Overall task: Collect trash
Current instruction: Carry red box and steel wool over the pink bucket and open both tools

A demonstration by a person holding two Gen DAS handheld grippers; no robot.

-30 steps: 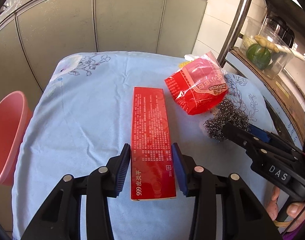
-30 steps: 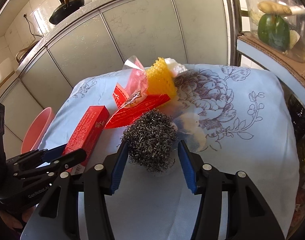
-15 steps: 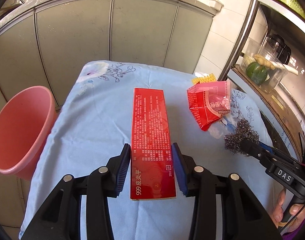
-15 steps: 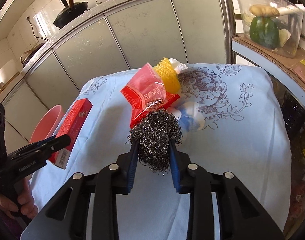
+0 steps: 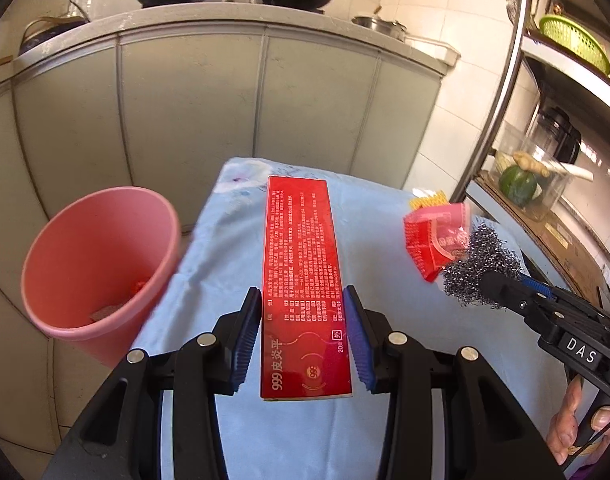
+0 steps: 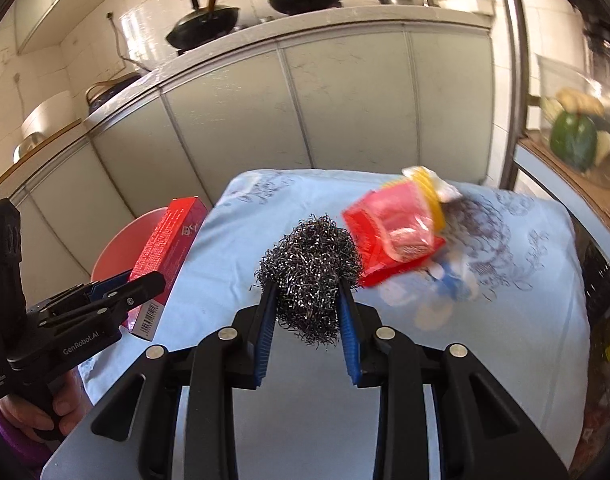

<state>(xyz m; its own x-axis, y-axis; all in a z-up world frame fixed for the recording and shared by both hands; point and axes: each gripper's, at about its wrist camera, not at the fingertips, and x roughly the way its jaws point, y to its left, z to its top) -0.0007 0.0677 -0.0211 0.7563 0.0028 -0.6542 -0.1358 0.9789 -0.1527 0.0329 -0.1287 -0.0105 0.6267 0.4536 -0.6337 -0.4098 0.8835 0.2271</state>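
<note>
Above the bench (image 5: pixel 209 240) draped in pale blue floral cloth, both grippers carry trash. The left gripper (image 5: pixel 303 322) has its fingers (image 5: pixel 247 332) closed narrowly on the long flat red cardboard box (image 5: pixel 303 276), which is lifted off the cloth and points away from the camera; just beyond the bench's left edge stands the round pink plastic bin (image 5: pixel 101 264). The right gripper (image 6: pixel 307 312) has its fingers (image 6: pixel 349 328) squeezed against the tangled ball of grey steel wool (image 6: pixel 311 268), also raised clear of the cloth. Something small already lies at the bottom of the bin, though what it is cannot be told. Left on the bench are the crumpled red plastic snack wrapper (image 6: pixel 393 228) and a yellow ridged piece (image 6: pixel 427 188) behind it. Two items seem gripped but not yet dropped in, so the task looks roughly midway.
</note>
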